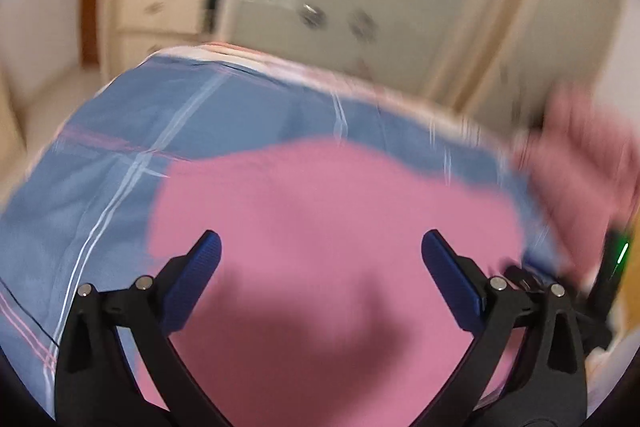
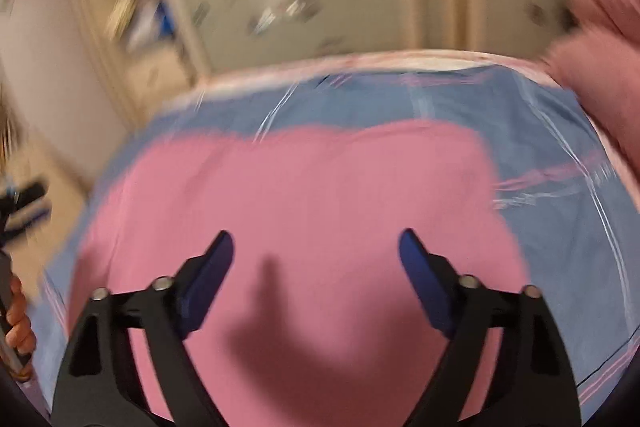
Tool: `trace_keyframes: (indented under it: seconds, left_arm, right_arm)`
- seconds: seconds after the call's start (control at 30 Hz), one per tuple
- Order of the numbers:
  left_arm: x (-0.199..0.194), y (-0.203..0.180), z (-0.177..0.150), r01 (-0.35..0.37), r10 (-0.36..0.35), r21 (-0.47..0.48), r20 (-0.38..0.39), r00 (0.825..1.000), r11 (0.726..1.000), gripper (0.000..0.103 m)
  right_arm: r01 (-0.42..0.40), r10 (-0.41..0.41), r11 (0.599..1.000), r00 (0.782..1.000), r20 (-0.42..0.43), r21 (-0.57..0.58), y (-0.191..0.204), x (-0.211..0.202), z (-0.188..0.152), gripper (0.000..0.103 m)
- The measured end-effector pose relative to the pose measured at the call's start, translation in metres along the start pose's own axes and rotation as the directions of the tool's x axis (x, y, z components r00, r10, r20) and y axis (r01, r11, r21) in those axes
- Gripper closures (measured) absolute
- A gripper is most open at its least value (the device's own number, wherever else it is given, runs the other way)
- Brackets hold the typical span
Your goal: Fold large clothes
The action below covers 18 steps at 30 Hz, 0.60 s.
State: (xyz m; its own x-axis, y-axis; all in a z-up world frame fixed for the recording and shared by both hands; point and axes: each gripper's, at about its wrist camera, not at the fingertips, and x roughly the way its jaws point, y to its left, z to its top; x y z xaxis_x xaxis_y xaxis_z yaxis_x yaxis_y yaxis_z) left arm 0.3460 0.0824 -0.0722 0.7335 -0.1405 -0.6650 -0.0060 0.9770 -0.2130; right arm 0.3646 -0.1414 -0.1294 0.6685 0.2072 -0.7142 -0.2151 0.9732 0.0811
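Pink garment (image 1: 328, 227) spread flat on bed's blue plaid sheet (image 1: 120, 131), centre and lower frame in both views; laid out so edges can be reached for folding.

Left gripper (image 1: 320, 247) fingers spread wide, nothing between, hanging over cloth.

Right gripper (image 2: 316, 247) fingers also apart, empty.

More pink cloth (image 2: 592, 67) at right edge, blurred. Likely between grasps.
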Motion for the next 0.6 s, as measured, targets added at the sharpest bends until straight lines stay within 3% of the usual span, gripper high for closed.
trace_keyframes:
  seconds: [0.03, 0.1, 0.13, 0.17, 0.23, 0.27, 0.33, 0.47, 0.53, 0.57, 0.6]
  left_arm:
    - [0.018, -0.024, -0.007, -0.052, 0.055, 0.073, -0.037, 0.998, 0.996, 0.003]
    - [0.054, -0.036, -0.022, -0.113, 0.128, 0.138, -0.099, 0.987, 0.984, 0.006]
    - [0.071, -0.034, -0.029, -0.13, 0.152, 0.153, -0.143, 0.978, 0.98, 0.006]
    - [0.084, -0.025, -0.038, -0.138, 0.165, 0.154, -0.181, 0.969, 0.978, 0.005]
    - [0.102, 0.003, -0.044, -0.093, 0.109, 0.08, -0.224, 0.968, 0.992, 0.004]
    - [0.103, 0.015, -0.045, -0.111, 0.12, 0.056, -0.213, 0.97, 0.992, 0.004]
    - [0.098, 0.045, -0.042, -0.189, 0.187, 0.01, -0.186, 0.964, 0.982, 0.004]
    - [0.092, 0.098, -0.043, -0.244, 0.217, -0.106, -0.214, 0.952, 0.964, 0.004]
    - [0.077, 0.109, -0.043, -0.286, 0.259, -0.133, -0.187, 0.948, 0.949, 0.008]
    - [0.069, 0.11, -0.041, -0.295, 0.274, -0.14, -0.151, 0.95, 0.945, 0.016]
    - [0.056, 0.112, -0.041, -0.303, 0.29, -0.143, -0.107, 0.951, 0.942, 0.016]
  right_arm:
    - [0.034, -0.034, 0.999, 0.999, -0.007, -0.027, 0.006, 0.01, -0.002, 0.028]
    - [0.137, -0.138, 0.988, 0.99, -0.009, -0.068, 0.009, 0.034, -0.005, 0.027]
    - [0.163, -0.164, 0.985, 0.986, -0.023, -0.058, 0.0, 0.044, -0.005, 0.022]
    - [0.178, -0.179, 0.984, 0.983, -0.044, -0.023, -0.016, 0.052, -0.004, 0.015]
    - [0.134, -0.128, 0.988, 0.988, -0.084, 0.078, -0.054, 0.06, -0.003, 0.009]
    - [0.128, -0.116, 0.983, 0.989, -0.095, 0.131, -0.076, 0.06, -0.003, 0.008]
    - [0.21, -0.195, 0.964, 0.976, -0.1, 0.163, -0.102, 0.058, -0.005, 0.008]
    - [0.391, -0.348, 0.88, 0.917, -0.194, 0.271, -0.176, 0.066, -0.028, 0.008]
    - [0.356, -0.296, 0.861, 0.931, -0.212, 0.362, -0.2, 0.062, -0.039, 0.009]
    - [0.331, -0.278, 0.856, 0.942, -0.187, 0.397, -0.204, 0.055, -0.042, 0.012]
    - [0.328, -0.289, 0.854, 0.944, -0.157, 0.404, -0.204, 0.046, -0.044, 0.014]
